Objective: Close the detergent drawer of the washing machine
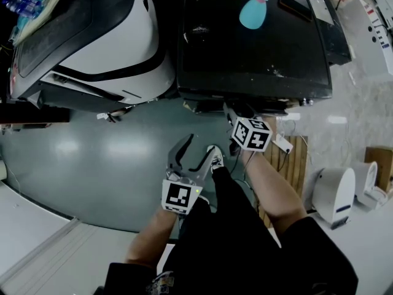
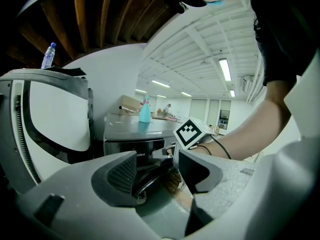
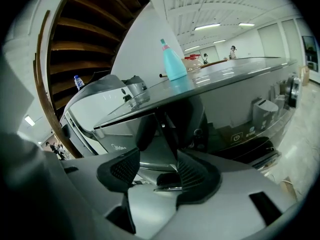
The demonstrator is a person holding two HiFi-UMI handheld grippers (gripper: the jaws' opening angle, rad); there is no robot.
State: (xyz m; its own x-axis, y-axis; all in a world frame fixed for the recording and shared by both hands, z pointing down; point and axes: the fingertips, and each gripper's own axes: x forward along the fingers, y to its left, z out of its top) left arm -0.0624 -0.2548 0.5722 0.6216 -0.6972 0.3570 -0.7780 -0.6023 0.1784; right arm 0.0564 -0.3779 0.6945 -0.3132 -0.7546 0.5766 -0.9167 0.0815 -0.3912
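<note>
Dark washing machine point(image 1: 252, 48) on glossy grey floor point(image 1: 92, 158), teal bottle point(image 1: 253, 11) on top; detergent drawer point(image 3: 157, 156) juts from front, between spread jaws of right gripper point(image 3: 152, 166), unclamped; left gripper point(image 1: 202, 143) released, above floor

Floor point(image 1: 73, 146): glossy grey-green beneath me.
Ceiling point(image 2: 200, 44): white, ribbed, ahead of me.
Lights point(image 2: 225, 70): long strips, lit.
Beams point(image 3: 85, 34): brown wood, overhead.

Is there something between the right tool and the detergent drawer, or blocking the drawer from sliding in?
Nothing visible does. The detergent drawer juts from the washing machine directly ahead of the right tool, whose jaws stand apart. No object shows in the drawer's way back in.
</note>
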